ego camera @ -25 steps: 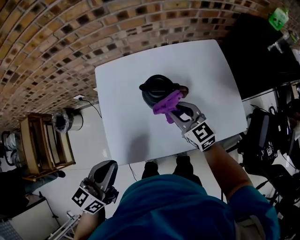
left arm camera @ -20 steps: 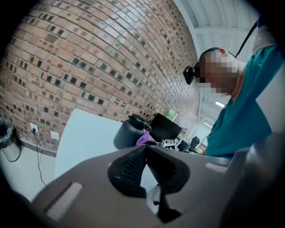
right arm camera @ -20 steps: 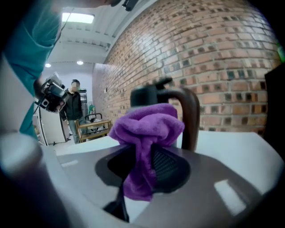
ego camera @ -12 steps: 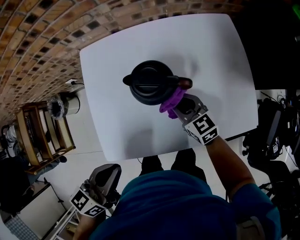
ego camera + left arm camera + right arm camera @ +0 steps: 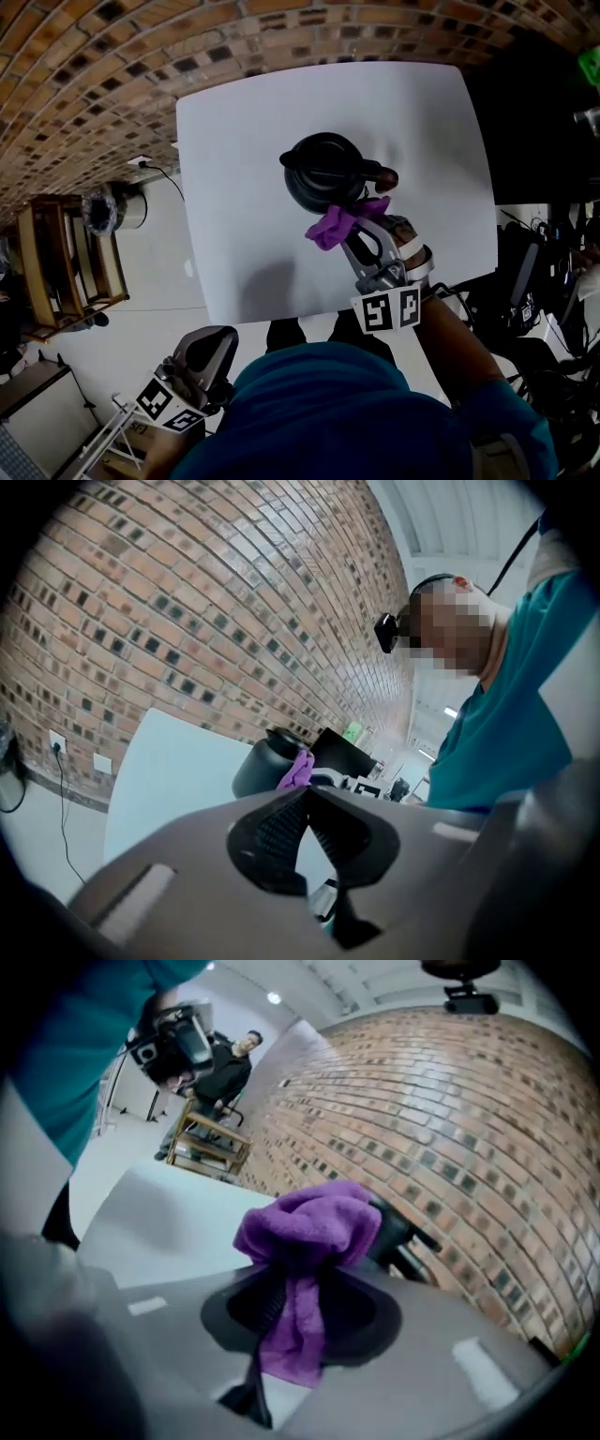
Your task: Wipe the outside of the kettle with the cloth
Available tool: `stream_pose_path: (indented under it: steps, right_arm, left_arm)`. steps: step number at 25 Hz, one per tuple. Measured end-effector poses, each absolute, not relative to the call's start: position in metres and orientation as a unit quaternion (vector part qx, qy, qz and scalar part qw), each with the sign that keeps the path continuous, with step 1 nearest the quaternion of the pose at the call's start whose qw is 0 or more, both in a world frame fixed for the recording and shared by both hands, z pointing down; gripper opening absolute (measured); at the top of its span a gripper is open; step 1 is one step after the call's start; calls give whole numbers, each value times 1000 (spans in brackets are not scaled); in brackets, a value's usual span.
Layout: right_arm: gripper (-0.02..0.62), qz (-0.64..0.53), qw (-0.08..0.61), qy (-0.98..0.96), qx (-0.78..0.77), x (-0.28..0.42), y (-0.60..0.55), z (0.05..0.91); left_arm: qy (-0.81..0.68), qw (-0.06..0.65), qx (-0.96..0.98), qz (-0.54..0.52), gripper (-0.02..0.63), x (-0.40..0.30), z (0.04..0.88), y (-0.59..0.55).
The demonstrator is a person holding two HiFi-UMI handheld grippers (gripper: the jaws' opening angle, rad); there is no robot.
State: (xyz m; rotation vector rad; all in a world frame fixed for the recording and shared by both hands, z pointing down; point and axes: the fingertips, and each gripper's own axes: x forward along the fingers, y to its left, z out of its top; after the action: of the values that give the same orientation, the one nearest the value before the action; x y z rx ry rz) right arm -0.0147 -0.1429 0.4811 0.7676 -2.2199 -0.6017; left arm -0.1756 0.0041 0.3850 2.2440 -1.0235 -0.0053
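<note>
As seen from the head view, kettle: glossy black round-bodied kettle, upright on the white rectangular tabletop, somewhat toward the far edge, lid on.
Kettle axis: spout to the person's left, handle to the right with a brownish end; spout-to-handle line crosswise to the right gripper's reach.
Bearing: kettle straight ahead of the right gripper, just beyond the jaws, near wall below the handle root facing it.
Cloth: crumpled purple fleecy cloth, bunched ahead of the jaws with a tail hanging down between them; front of the bunch at the kettle's near wall, touching or just short, not to be told from these views.
Right gripper: clamped narrow on the cloth, fabric pinched between the jaws.
Left gripper: jaws together on nothing, low at the person's left side, off the table, well apart from the kettle.
Nearer hand: the right, plainly.
Step, judged: wiping the near wall; spout side and far wall probably left to do.
Next move, judged: a sweep round the curve with the bunch pressed in; handle in the way on the right.
Risk, judged: kettle unsteadied, liable to slide or turn under the push.
Beyond: brown brick wall past the table's far edge.
</note>
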Motion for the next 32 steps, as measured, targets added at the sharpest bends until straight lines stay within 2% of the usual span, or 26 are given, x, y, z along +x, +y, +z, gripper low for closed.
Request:
stream_pose_path:
  steps: [12, 15, 20, 24, 28, 32]
  right_arm:
    - [109, -211, 458, -830, 239, -50, -134, 574]
    - [109, -244, 469, -820, 221, -61, -123, 533]
    - [109, -406, 495, -762, 96, -98, -105, 431]
    - [109, -469, 591, -654, -48, -110, -140, 405]
    - [108, -438, 723, -502, -182, -95, -178, 449]
    - [107, -401, 785, -414, -226, -105, -189, 476]
  left_arm:
    - [-434, 344, 832, -30, 5, -227, 405, 40]
    - [-443, 333, 831, -47, 5, -239, 397, 45]
    - [-455, 306, 831, -93, 5, -252, 386, 46]
    - [-456, 288, 833, -127, 5, -258, 379, 49]
    - [-468, 286, 822, -153, 5, -272, 377, 58]
    - [-481, 288, 810, -172, 5, -292, 379, 68]
